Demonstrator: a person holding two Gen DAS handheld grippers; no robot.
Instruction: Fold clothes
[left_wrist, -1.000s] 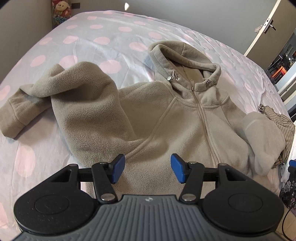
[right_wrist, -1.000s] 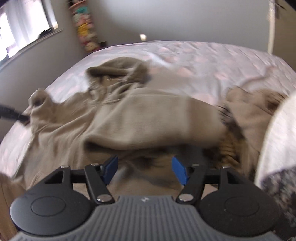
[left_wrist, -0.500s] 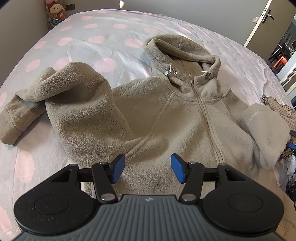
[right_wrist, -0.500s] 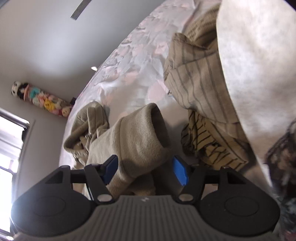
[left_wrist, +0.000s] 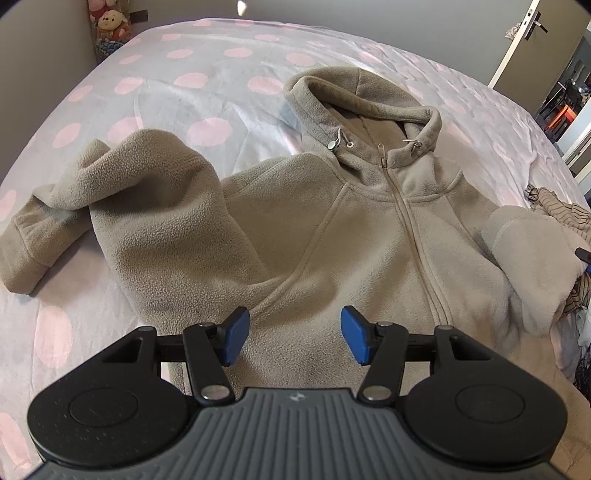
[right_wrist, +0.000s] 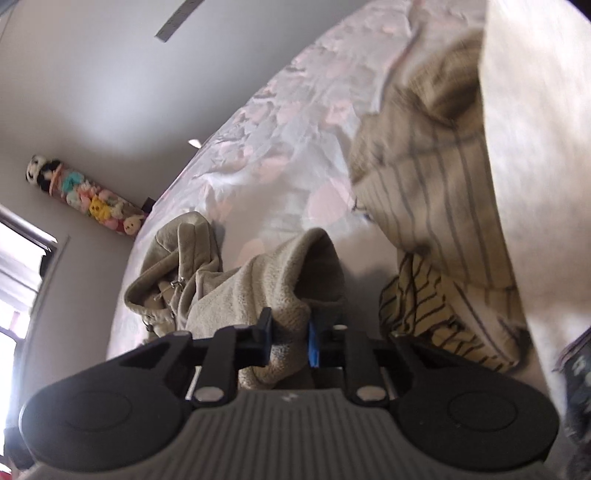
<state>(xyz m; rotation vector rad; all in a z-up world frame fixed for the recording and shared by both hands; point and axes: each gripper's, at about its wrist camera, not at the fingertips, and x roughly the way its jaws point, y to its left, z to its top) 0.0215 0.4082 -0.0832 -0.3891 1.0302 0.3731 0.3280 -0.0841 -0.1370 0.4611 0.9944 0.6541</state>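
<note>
A beige fleece hoodie (left_wrist: 332, 229) lies face up on the bed, zipper closed, hood toward the far side. Its left sleeve (left_wrist: 110, 206) is bunched and folded over at the left. Its right sleeve cuff (left_wrist: 524, 251) is raised at the right. My left gripper (left_wrist: 293, 334) is open and empty, hovering above the hoodie's lower front. My right gripper (right_wrist: 290, 338) is shut on the right sleeve cuff (right_wrist: 288, 280), and the hood (right_wrist: 173, 273) shows beyond it.
The bed has a white sheet with pink dots (left_wrist: 207, 81). A pile of striped clothes (right_wrist: 436, 221) lies at the hoodie's right, also in the left wrist view (left_wrist: 565, 218). Plush toys (left_wrist: 110, 26) stand in the far corner. A door (left_wrist: 524, 44) is at right.
My right gripper has closed on the right sleeve cuff, which was between its open fingers half a second ago. The left gripper has drifted slightly and stays open.
</note>
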